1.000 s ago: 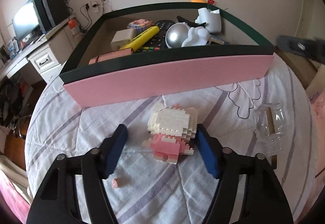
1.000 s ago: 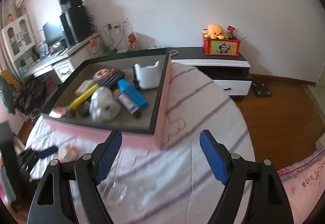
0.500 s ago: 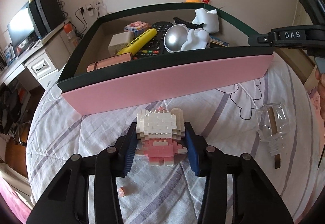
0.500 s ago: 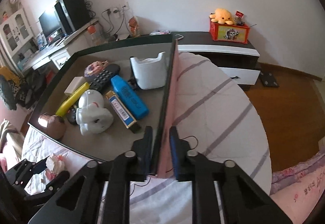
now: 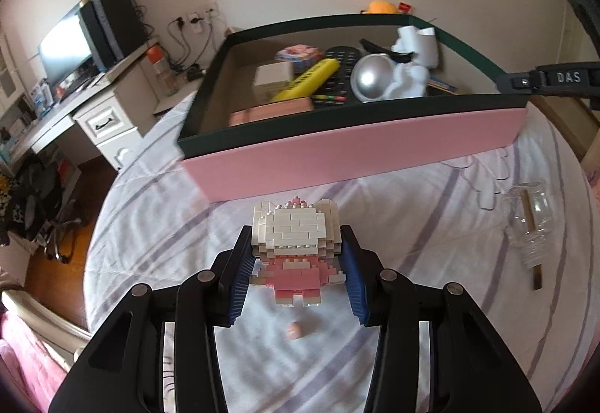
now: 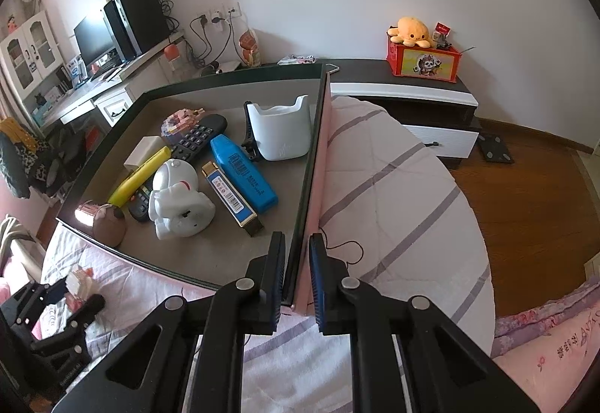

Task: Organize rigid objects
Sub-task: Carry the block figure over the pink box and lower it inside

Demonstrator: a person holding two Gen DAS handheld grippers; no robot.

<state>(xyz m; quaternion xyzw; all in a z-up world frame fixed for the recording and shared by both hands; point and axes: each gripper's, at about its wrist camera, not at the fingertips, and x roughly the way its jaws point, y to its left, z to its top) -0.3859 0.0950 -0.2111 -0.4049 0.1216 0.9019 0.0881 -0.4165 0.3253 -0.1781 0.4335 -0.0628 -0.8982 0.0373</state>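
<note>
- The left tongs [image 5: 298, 263] are clamped on the one brick figure [image 5: 296, 244], upright just above the bed [image 5: 431, 225].
- The open box [image 5: 356, 147] lies at twelve o'clock from the figure, its long pink wall crosswise; my guess is the figure goes up and over it.
- The right tongs [image 6: 296, 274] are pinched on the box's side wall at its near corner.
- Also on the bed: one clear bottle [image 5: 528, 222] at three o'clock, one small pink piece [image 5: 294, 330] at six.
</note>
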